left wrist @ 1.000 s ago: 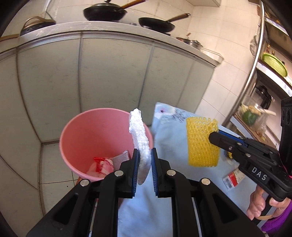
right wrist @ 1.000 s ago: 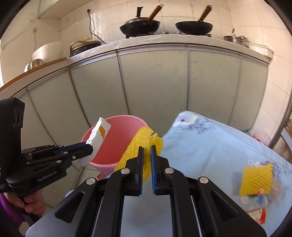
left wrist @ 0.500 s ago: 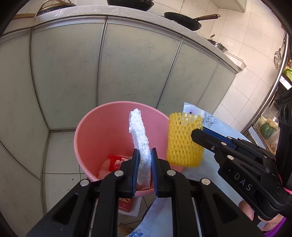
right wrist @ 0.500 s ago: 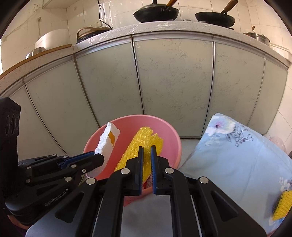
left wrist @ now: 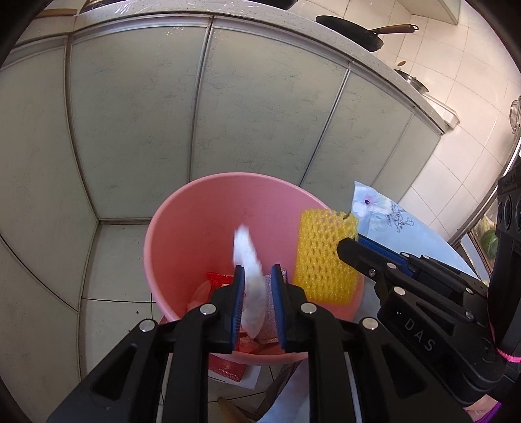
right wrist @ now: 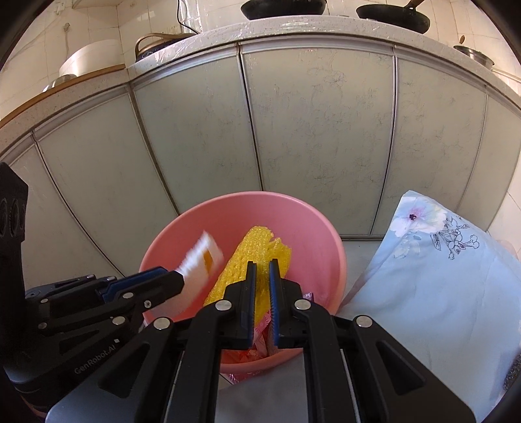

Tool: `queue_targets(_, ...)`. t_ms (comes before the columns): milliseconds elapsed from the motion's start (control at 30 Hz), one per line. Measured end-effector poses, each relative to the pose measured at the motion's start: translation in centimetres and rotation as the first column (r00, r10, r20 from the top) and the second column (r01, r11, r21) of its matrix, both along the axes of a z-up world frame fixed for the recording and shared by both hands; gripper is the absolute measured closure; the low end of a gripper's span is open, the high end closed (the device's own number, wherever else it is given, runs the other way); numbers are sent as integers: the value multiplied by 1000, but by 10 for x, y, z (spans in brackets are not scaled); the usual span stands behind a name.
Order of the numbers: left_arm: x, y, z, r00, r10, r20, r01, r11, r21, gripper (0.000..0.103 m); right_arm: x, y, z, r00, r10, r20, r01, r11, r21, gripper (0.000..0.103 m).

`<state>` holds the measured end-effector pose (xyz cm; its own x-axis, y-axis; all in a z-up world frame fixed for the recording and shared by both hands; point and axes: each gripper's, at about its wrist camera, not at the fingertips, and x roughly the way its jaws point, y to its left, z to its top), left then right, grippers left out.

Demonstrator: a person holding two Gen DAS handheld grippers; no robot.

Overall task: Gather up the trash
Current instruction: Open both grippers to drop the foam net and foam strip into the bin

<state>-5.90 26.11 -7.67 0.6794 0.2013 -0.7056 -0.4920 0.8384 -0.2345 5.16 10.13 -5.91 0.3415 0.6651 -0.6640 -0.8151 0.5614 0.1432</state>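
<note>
A pink bucket [left wrist: 195,195] stands on the floor in front of me, with red and silver wrappers [left wrist: 217,278] inside. My left gripper [left wrist: 257,270] hovers over its mouth and its jaws are opening. A white foam piece [left wrist: 248,257] sits blurred and tilted between them, with a gap on each side. My right gripper [right wrist: 262,265] is shut on a yellow foam net [right wrist: 257,247] above the bucket [right wrist: 293,208]. In the left wrist view the net [left wrist: 320,257] hangs over the bucket's right rim. The right wrist view shows the white foam [right wrist: 202,260] at the left gripper's tips.
Grey-green cabinet doors [right wrist: 309,130] rise close behind the bucket, under a counter with pans [left wrist: 355,31]. A pale blue flowered cloth [right wrist: 439,276] covers the table to the right. A red packet [left wrist: 228,369] lies on the tiled floor under the bucket's near side.
Both grippers moved from beside the table to above the bucket and sank lower. The left jaws have parted, and the white foam, upright before, now tilts loose and blurred between them.
</note>
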Motion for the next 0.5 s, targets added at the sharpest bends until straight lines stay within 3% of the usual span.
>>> queue_targets(167,-2,2,0,1000,22,-10,-22,1000,0,74,0,2,-2,1000,3,-7,-3,1000,-17,91)
queue_targets(333,-7,1,3,1000,29,-8,-29,1000,10,69,-1,-1,1,1000,-1,-12,1,1000,-4,72)
queue_targets(500,-16,0,9,999,35,4,-35,999,20,68,-6,-6,7,1000,1,6,-1,1000,6,71)
